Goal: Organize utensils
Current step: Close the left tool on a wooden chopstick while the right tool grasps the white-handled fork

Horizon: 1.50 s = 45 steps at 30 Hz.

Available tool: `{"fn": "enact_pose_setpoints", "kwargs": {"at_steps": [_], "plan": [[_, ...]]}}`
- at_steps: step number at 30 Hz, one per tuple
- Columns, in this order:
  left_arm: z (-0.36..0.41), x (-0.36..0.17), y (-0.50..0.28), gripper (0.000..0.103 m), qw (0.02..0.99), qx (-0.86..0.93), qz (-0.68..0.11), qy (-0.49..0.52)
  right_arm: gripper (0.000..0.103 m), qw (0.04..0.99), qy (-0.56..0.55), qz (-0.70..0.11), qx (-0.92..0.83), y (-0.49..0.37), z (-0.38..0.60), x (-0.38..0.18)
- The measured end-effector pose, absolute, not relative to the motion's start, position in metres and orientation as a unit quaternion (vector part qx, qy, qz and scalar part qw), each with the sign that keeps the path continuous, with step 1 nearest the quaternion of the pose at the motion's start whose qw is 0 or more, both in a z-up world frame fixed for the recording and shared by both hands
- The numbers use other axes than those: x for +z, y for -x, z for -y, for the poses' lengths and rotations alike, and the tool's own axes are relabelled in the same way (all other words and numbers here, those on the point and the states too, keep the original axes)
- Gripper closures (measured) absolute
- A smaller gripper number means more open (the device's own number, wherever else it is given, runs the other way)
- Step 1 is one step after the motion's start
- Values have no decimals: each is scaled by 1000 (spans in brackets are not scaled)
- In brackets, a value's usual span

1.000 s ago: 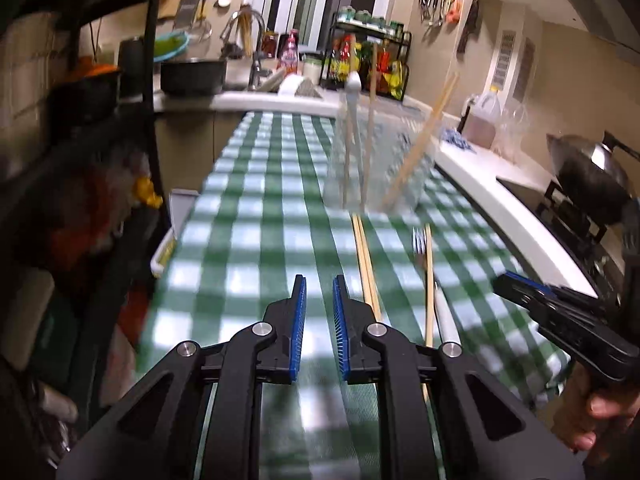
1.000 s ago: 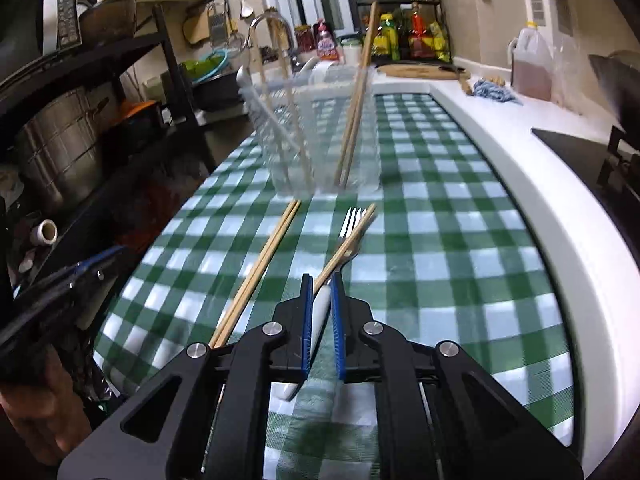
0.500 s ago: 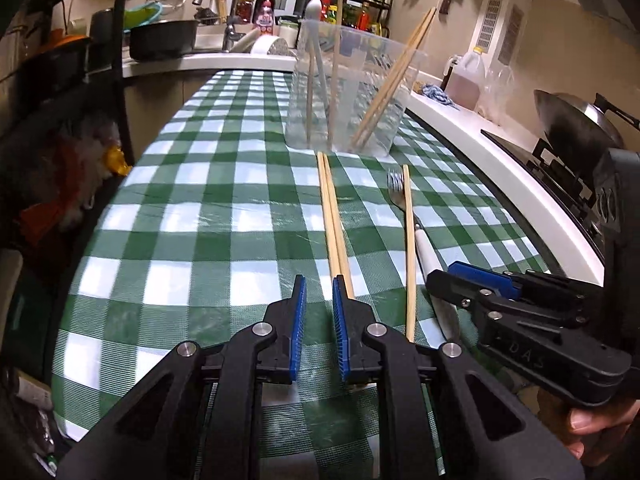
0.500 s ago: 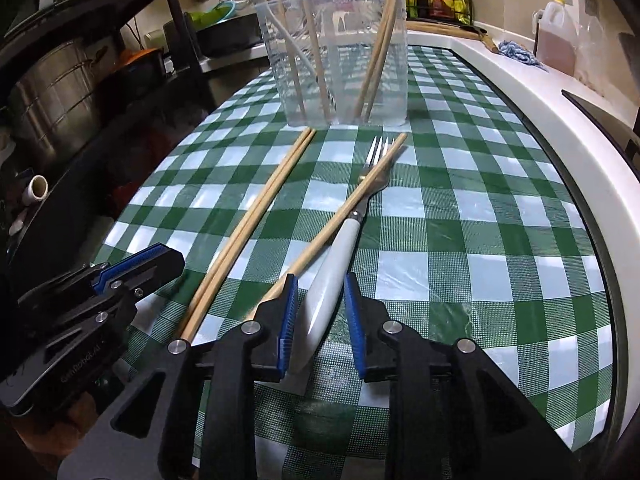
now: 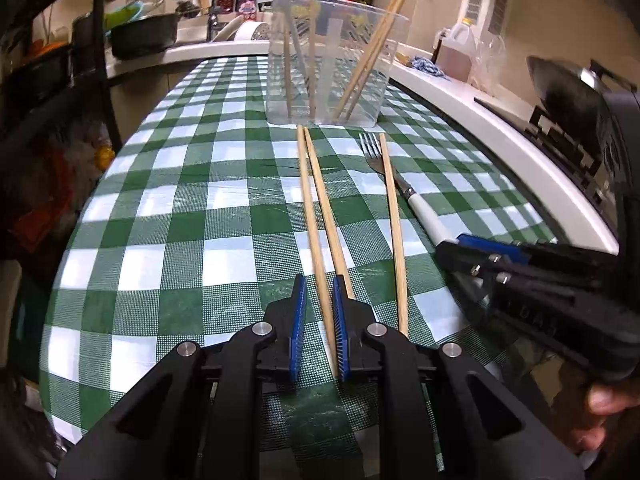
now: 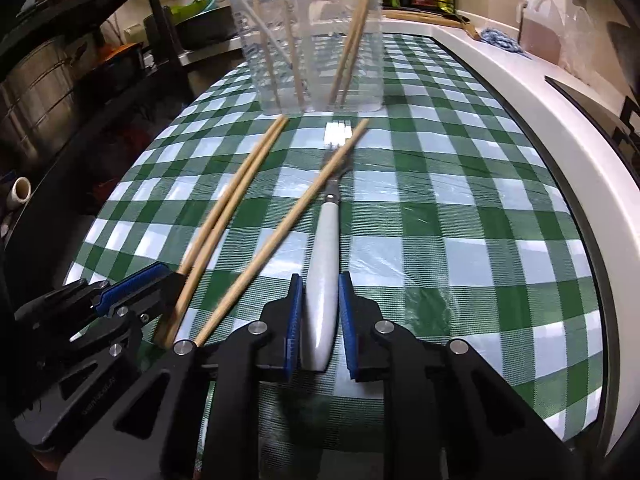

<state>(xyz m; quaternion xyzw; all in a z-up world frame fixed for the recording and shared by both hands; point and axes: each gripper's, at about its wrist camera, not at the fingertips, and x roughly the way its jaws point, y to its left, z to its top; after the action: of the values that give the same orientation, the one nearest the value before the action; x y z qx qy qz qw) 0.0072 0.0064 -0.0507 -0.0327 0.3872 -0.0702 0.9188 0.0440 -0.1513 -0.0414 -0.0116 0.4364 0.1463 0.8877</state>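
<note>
a green checked counter (image 6: 460, 208) carries a clear tub (image 5: 332, 64) of chopsticks. the left tongs (image 5: 318, 284), narrowly parted, straddle one of the paired chopsticks (image 5: 316, 208); the right tongs (image 6: 320, 284), parted, flank the fork (image 6: 324, 248) handle without gripping it.

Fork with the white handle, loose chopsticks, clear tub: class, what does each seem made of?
Fork with the white handle: shiny metal tines, glossy handle, probably plastic or ceramic.
Loose chopsticks: matte tan, likely wood or bamboo.
Clear tub: see-through, thin-walled, probably plastic.
</note>
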Motion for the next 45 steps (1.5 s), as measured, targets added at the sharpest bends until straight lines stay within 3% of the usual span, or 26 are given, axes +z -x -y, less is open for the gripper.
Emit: {"fn": "enact_pose_setpoints", "kwargs": {"at_steps": [5,16,45], "plan": [[-5,-50,-7,97,923,-46,-383,8,85,890,-4,-440,116,-51,167,-41],[-20,-52,-5,97,927,-24,-374,35,82,893,-3,-437,103,-54,172,-42],[-12,-54,-5,97,938,-11,-346,8,85,901,15,-423,96,-53,170,-43]]}}
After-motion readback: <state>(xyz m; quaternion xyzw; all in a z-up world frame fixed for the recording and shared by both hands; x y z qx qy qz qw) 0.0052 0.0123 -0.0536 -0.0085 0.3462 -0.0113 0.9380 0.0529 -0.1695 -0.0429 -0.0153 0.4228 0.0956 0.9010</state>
